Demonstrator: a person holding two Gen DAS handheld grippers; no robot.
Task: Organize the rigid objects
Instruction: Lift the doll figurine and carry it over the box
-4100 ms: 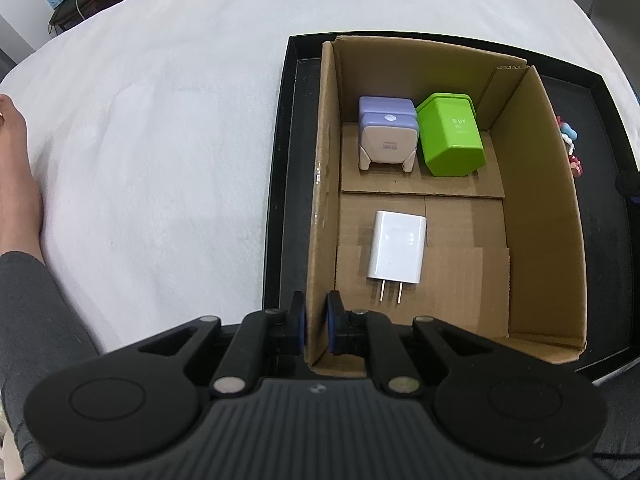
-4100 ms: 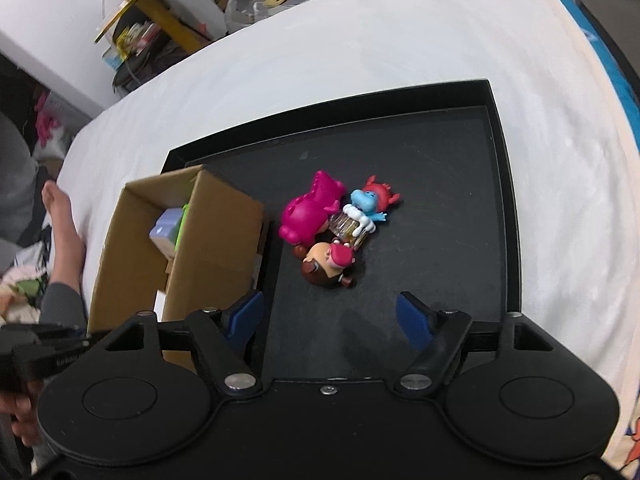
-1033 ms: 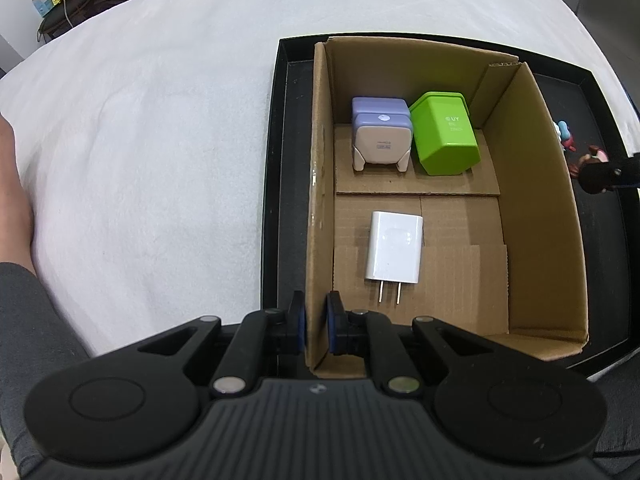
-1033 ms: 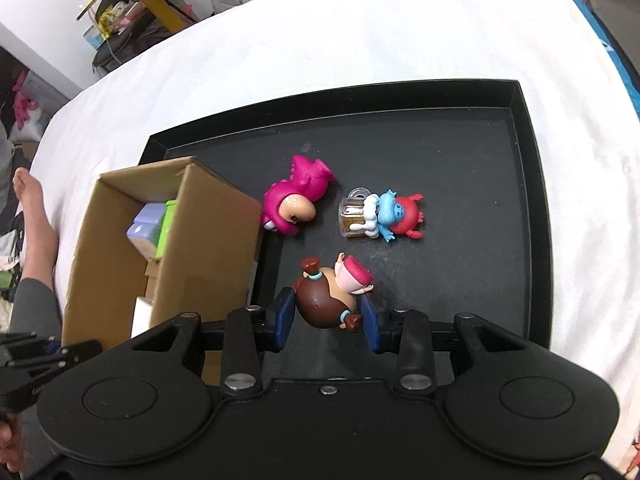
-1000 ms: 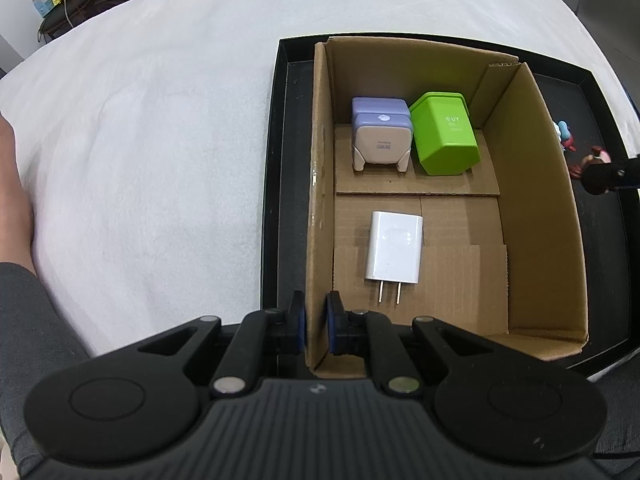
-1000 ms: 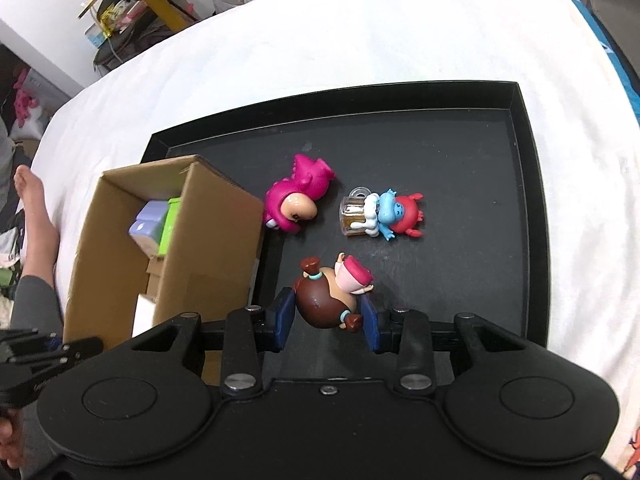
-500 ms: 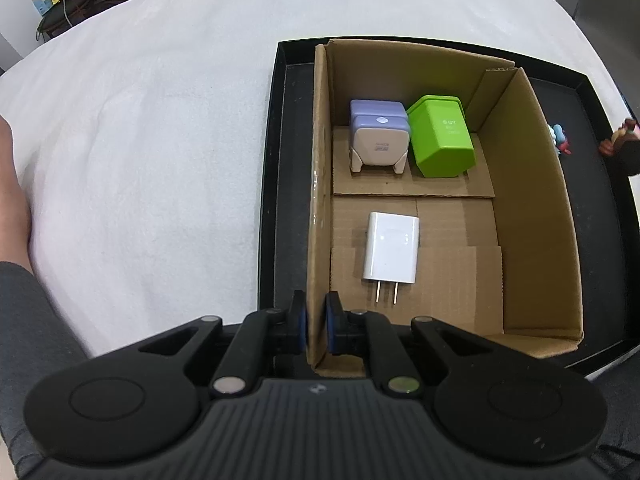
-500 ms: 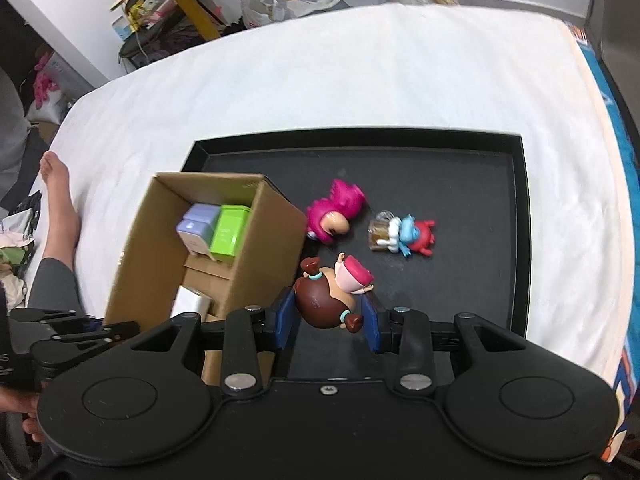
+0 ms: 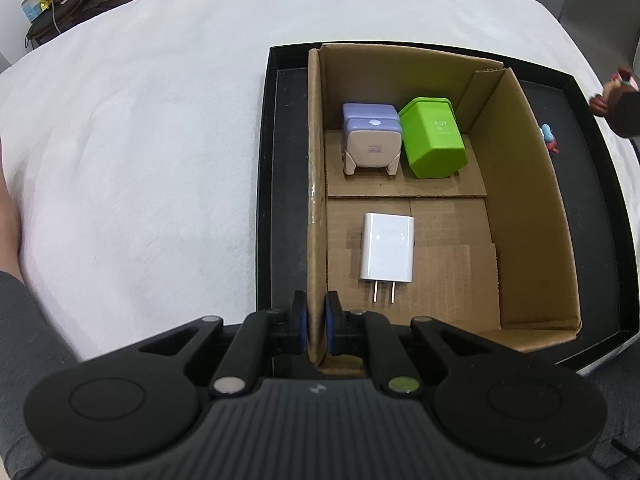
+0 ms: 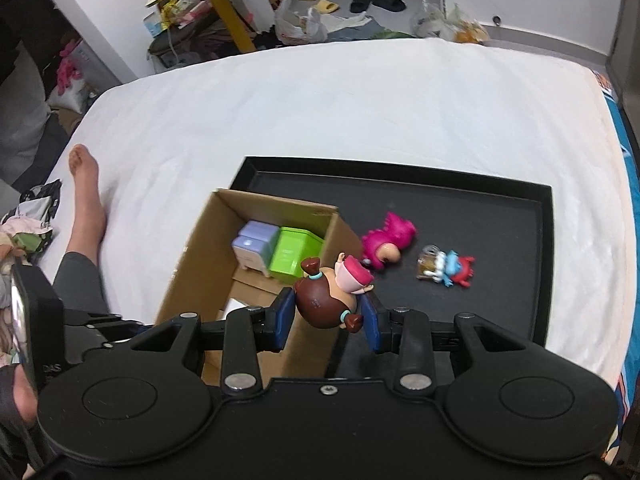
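Right tool (image 10: 326, 316) clamped on brown figurine (image 10: 326, 300), now lifted off black tray (image 10: 546, 240) to above cardboard box (image 10: 200, 280) right wall, left tool (image 9: 316, 322) unchanged, pinching box's left wall.

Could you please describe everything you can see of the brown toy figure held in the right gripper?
The toy figure is a small, glossy, hard-plastic doll with a round brown body, a pink cap, a teal band and small dark red-brown knobs. It lies tilted on its side, clamped between the blue pads of the right gripper, off the tray and in front of the cardboard box's near wall in the right wrist view. Only the pads touch it.
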